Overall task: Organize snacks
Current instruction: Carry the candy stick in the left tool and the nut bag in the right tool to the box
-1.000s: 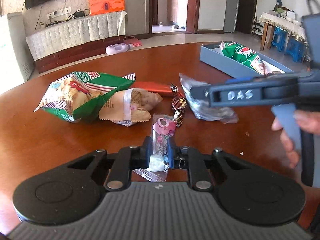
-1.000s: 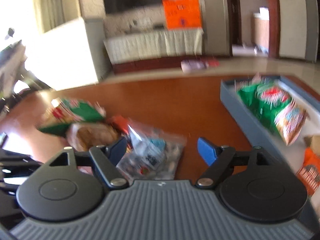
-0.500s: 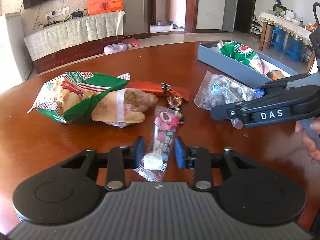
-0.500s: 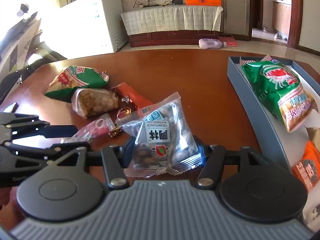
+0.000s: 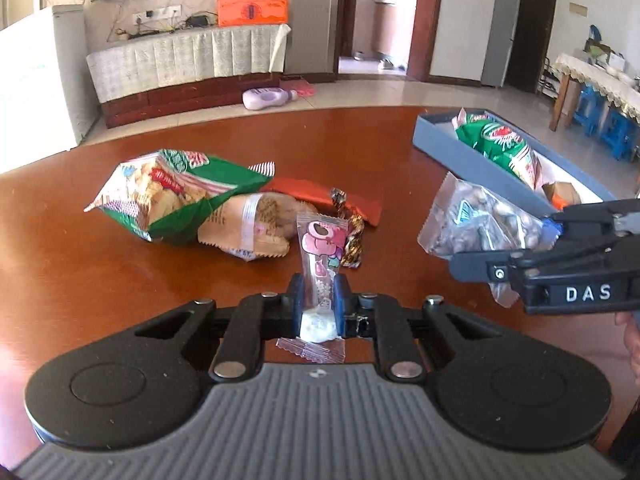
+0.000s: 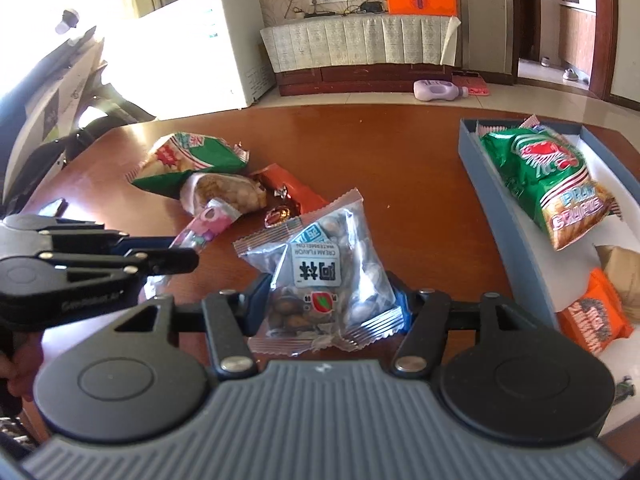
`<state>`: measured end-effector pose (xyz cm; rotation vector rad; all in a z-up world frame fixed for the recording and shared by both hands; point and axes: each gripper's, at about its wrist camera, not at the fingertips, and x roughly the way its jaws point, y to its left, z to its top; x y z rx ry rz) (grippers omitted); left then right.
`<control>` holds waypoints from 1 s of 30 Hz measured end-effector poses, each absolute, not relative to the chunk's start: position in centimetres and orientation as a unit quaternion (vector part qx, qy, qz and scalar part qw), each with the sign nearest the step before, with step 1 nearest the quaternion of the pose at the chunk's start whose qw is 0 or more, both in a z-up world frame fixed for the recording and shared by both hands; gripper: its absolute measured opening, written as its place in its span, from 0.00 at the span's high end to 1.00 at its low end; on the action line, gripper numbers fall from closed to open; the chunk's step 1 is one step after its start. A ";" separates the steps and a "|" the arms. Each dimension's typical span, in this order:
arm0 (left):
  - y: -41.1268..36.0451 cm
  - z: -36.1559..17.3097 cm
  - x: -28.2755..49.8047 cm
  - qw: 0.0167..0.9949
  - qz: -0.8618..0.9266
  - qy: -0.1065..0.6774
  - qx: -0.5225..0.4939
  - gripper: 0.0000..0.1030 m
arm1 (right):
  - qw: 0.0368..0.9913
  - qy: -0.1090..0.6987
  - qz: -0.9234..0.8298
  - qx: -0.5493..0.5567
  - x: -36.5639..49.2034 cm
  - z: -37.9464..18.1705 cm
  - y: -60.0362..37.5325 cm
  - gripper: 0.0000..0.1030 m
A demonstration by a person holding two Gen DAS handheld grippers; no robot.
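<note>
Our left gripper (image 5: 317, 294) is closing its jaws on a slim pink candy packet (image 5: 320, 256) that stands up between the pads, its lower end hanging under the fingers above the table (image 5: 100, 280). Our right gripper (image 6: 330, 304) is clenched on a clear bag of seeds (image 6: 320, 268), lifted off the wood just left of the blue box (image 6: 500, 216) — in there lie a green cracker bag (image 6: 548, 176), an orange pack (image 6: 592, 320) and a brown pack (image 6: 622, 272). The other snacks sit in a heap mid-table — a green chip bag (image 5: 176, 192), a tan pastry pack (image 5: 248, 224), a red bar (image 5: 320, 196) and a foil sweet (image 5: 352, 240), all touching.
</note>
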<state>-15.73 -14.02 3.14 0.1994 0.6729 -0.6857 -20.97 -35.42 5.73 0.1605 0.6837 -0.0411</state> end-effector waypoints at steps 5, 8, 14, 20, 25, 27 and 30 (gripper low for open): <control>-15.0 4.0 -17.4 0.892 -0.312 0.307 0.109 0.83 | 0.943 0.322 -0.020 0.083 -22.3 7.0 -36.1 0.40; -15.7 4.7 -17.9 0.900 -0.305 0.293 0.107 0.83 | 0.945 0.314 -0.019 0.083 -23.0 7.7 -36.6 0.40; -17.4 5.6 -18.4 0.904 -0.305 0.283 0.101 0.83 | 0.949 0.303 -0.022 0.085 -24.3 8.7 -37.7 0.40; -19.3 6.3 -18.7 0.902 -0.316 0.275 0.108 0.83 | 0.953 0.288 -0.023 0.086 -25.3 9.8 -38.4 0.40; -20.7 6.6 -18.8 0.900 -0.322 0.272 0.112 0.83 | 0.955 0.282 -0.028 0.083 -26.0 10.3 -39.0 0.40; -21.0 6.6 -18.8 0.900 -0.321 0.274 0.109 0.83 | 0.956 0.279 -0.030 0.083 -26.3 10.5 -39.3 0.40; -21.6 6.7 -18.8 0.900 -0.319 0.276 0.106 0.83 | 0.957 0.275 -0.034 0.085 -26.8 10.8 -39.9 0.40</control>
